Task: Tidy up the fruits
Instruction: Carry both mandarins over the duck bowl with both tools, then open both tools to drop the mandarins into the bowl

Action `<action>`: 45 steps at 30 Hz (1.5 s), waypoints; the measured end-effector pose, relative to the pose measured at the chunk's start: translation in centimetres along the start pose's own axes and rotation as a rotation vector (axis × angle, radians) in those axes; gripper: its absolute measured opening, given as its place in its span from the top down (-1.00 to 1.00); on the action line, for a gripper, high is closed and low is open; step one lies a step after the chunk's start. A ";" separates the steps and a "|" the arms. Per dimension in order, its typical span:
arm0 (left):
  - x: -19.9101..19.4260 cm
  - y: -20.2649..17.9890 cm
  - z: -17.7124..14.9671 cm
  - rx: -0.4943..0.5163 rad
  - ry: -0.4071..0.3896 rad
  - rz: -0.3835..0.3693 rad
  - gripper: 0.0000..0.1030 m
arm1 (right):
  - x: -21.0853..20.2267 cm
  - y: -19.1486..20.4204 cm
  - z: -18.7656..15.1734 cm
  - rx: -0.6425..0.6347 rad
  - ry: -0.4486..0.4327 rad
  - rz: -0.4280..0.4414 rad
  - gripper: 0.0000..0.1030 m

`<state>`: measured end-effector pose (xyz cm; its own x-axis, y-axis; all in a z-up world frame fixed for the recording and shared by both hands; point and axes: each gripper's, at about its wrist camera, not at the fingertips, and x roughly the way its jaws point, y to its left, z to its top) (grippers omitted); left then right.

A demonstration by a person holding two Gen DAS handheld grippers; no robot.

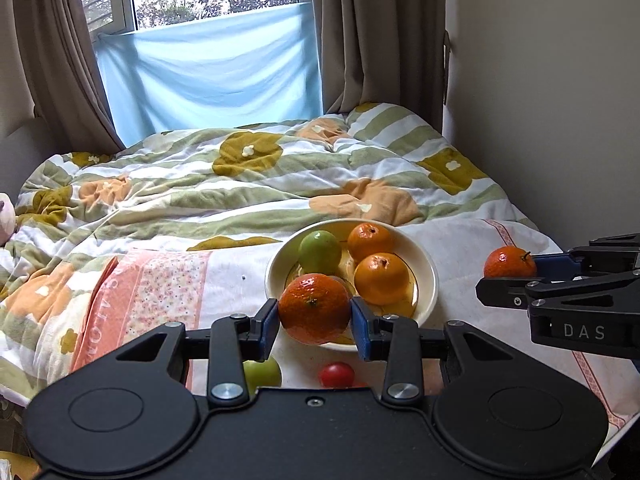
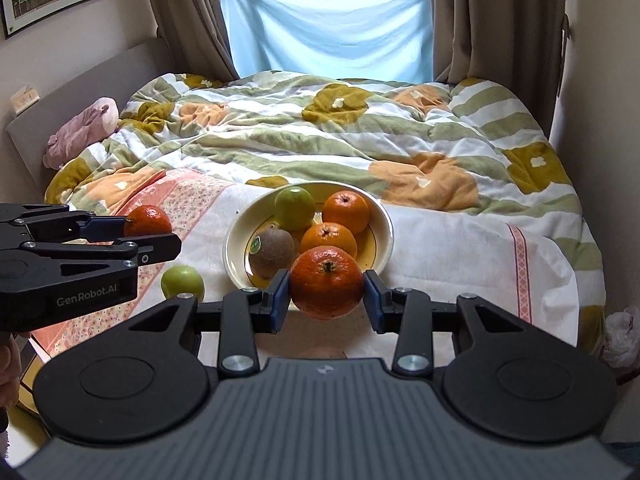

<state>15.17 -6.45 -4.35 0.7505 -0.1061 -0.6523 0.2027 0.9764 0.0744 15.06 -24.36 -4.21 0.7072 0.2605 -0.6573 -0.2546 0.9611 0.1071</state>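
Black plastic left tongs [image 1: 314,316]: clenched on a deep-orange round mandarin [image 1: 314,308], blue pads pressing its two sides; held aloft near the bowl's near rim, probably to drop it in.
Black ribbed right tongs [image 2: 326,290]: likewise grasping a second deep-orange mandarin with a dark stem stub [image 2: 327,282], stem up, squeezed across its widest part so it cannot roll out; carried level just short of the bowl.
Below the left tongs: a small green round apple-like fruit [image 1: 262,374] and a small red round fruit [image 1: 337,374] lie loose on the white bedsheet with pink floral border [image 1: 240,272], not yet gathered; the red one is largely hidden by the gripper body.
Just ahead of both tongs: cream ceramic bowl with yellow inner ring [image 2: 386,220], the evident collecting place, set on the flat sheet, not the rumpled quilt, likely for stability.
Bowl contents: brown fuzzy kiwi with sticker [image 2: 272,252] at the near left, two lighter orange round citrus fruits [image 2: 329,240] in the middle and back, a green round fruit [image 2: 294,208] at the far left, touching one another.
Room left: little space remains; new fruit must probably sit on top and may roll.
Beyond the bowl: rumpled green-striped quilt with orange and mustard flowers [image 2: 320,136].
Farthest: pale blue cloth across the window [image 2: 332,20], between brown curtains [image 2: 192,16].
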 end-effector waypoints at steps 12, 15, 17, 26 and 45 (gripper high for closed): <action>6.9 1.7 3.9 -0.022 0.054 0.049 0.19 | 7.6 -1.3 6.4 -0.053 0.026 0.114 -0.04; 9.1 2.0 4.3 -0.010 0.082 0.042 0.19 | 9.6 -1.4 7.1 -0.065 0.048 0.121 -0.04; 10.5 2.3 4.4 -0.005 0.099 0.043 0.19 | 10.7 -1.4 7.4 -0.067 0.063 0.125 -0.04; 15.4 2.7 3.9 0.039 0.187 -0.007 0.18 | 13.7 -1.7 7.7 -0.026 0.106 0.105 -0.04; 13.3 3.8 4.3 0.067 0.152 -0.057 -0.97 | 14.6 -2.0 8.3 0.020 0.138 0.058 -0.04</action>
<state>28.67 -4.98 -9.50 0.6341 -0.1268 -0.7628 0.2879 0.9543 0.0806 31.38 -21.75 -7.81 0.5942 0.3017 -0.7456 -0.2778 0.9469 0.1618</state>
